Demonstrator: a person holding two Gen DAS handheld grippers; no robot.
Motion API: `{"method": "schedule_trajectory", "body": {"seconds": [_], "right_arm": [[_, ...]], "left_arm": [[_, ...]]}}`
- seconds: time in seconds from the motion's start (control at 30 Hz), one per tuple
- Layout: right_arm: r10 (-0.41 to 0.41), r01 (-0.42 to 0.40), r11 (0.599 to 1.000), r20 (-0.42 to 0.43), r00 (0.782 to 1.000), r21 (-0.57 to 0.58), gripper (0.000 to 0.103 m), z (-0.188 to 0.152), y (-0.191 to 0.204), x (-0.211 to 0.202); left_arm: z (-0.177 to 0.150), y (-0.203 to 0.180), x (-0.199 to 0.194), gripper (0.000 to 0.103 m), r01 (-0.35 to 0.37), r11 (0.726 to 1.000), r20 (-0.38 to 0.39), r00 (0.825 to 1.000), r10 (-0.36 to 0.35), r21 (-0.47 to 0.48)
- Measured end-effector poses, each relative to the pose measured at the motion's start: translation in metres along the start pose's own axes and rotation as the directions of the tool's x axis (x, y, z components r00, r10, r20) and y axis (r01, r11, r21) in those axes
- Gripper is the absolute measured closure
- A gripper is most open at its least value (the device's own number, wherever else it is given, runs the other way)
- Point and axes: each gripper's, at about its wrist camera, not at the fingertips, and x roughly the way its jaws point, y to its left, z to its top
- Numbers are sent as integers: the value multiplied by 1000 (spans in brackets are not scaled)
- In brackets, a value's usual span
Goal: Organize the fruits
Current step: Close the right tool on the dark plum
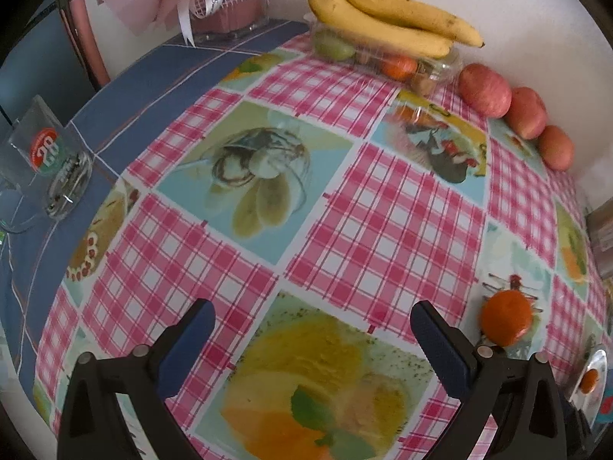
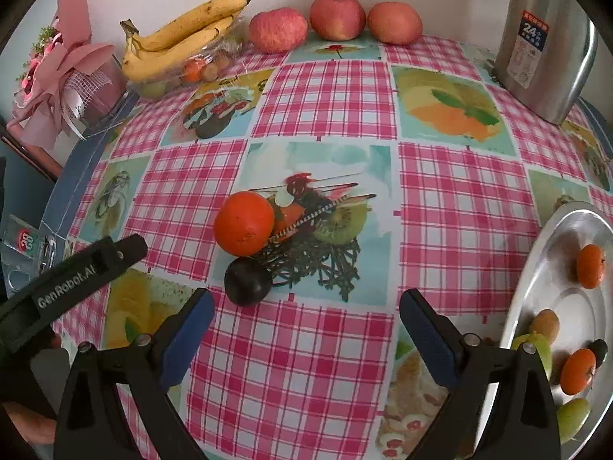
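- your left gripper has its two fingers spread wide apart, with nothing between them. it hangs over the checked tablecloth.
- your right gripper is spread wide too, and it holds nothing.
- a round orange sits on the tablecloth in front of your right gripper. it is on a picture of fruit.
- a dark plum touches the orange on the near side. it lies just ahead of your right gripper's left finger.
- in the left wrist view, the same orange shows just past your left gripper's right finger.
- the silver plate is at the right edge of the table, near your right gripper. it already holds two small oranges, a brown fruit, some green fruits and a small dark fruit.
- at the back of the table, by the wall, a bunch of bananas rests on top of a clear plastic box with more small fruit in it.
- three red apples stand in a row next to the bananas, along the wall.
- a shiny metal jug stands in the far right corner.
- a pink wrapped bunch of flowers is in the far left corner.
- a glass cup with a round red and green mark sits on the blue cloth at the left.
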Motion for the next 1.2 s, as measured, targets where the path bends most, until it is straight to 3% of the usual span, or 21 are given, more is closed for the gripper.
{"method": "schedule_trajectory", "body": {"seconds": [0.2,0.27,0.33,0.47,0.53,0.73,0.9,1.0,1.2], "right_arm": [[10,-10,1000,-7,1000,-18,7,5,9,8],[17,-17,1000,-7,1000,-25,12,5,12,9],[25,-25,999,1,1000,-33,27,7,16,11],[44,-44,998,10,999,-43,38,10,20,13],[48,-47,998,13,999,-47,49,10,21,14],[76,-75,995,5,997,-63,62,11,26,16],[87,-87,994,0,996,-63,65,10,27,17],[96,-96,993,-7,995,-62,73,9,27,16],[132,-132,991,-16,991,-31,73,8,23,12]], "left_arm": [[2,2,0,0,-12,1000,10,1000,13,-10],[3,5,-1,0,-10,1000,11,1000,10,-21],[3,6,-1,0,-6,1000,10,1000,6,-25],[3,7,-2,0,-8,1000,9,1000,9,-22],[3,6,-3,0,-6,1000,9,1000,6,-18],[5,1,1,0,1,1000,2,1000,-1,-6],[6,3,0,0,7,1000,-1,1000,-7,-17],[5,4,-1,0,10,1000,-1,1000,-10,-22],[5,3,-2,0,26,999,-6,1000,-27,-31]]}}
